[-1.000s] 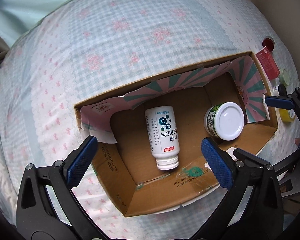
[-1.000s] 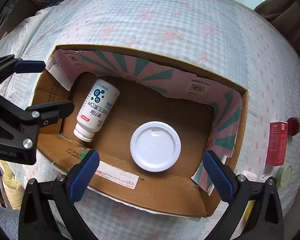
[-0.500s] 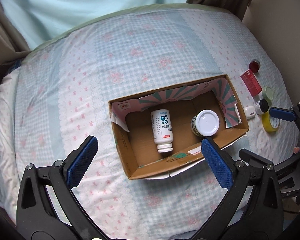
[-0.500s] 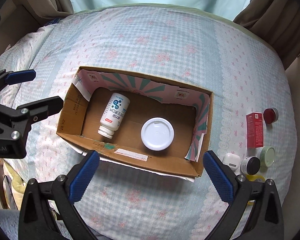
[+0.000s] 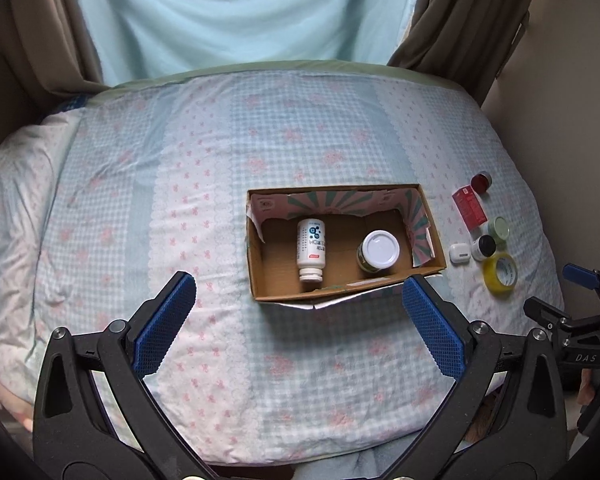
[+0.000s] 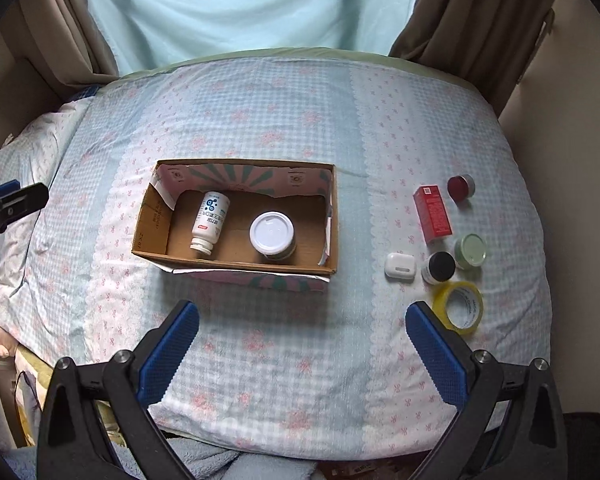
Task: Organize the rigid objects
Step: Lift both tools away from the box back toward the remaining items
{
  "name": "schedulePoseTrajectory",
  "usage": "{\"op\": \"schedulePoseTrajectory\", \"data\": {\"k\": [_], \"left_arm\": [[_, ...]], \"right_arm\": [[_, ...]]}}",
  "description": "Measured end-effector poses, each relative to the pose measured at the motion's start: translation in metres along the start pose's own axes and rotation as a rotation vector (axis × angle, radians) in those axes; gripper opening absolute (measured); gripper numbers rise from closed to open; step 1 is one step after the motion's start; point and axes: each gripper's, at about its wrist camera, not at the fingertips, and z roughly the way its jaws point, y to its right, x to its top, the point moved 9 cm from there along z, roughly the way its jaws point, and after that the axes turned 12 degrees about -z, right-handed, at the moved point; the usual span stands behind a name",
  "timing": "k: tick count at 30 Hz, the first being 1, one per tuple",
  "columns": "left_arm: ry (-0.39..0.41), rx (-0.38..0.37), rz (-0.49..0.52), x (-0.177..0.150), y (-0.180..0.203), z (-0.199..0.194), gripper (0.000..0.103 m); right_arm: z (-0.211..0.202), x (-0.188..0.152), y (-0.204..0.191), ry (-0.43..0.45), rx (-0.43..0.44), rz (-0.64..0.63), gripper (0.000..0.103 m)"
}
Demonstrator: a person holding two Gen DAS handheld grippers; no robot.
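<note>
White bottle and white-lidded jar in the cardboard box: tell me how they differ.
The white bottle lies on its side with its cap toward the box's near wall; the white-lidded jar stands upright, lid up. The white bottle is slim, tall for its width, with a small cap; the white-lidded jar is squat with a broad lid. Both rest apart on the cardboard box floor.

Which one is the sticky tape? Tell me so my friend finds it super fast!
Find the cardboard box on the bed, then look right to the cluster of small things lying on the bedspread. The tape roll is the nearest one, beside the black-lidded jar. It alone is a see-through yellow ring with a hole.
</note>
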Motion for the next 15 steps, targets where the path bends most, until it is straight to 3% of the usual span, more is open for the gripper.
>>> {"op": "schedulePoseTrajectory", "data": {"k": [8,15], "left_arm": [[0.009,0.006,-0.008,-0.035,0.050,-0.011,0.103],[0.027,0.003,-0.079,-0.043,0.138,0.000,0.103]], "right_arm": [[-0.025,-0.048,0.076,0.025,-0.027,0.102,0.103],[-0.018,-0.082,0.156,0.032,-0.023,0.072,0.103]]}}
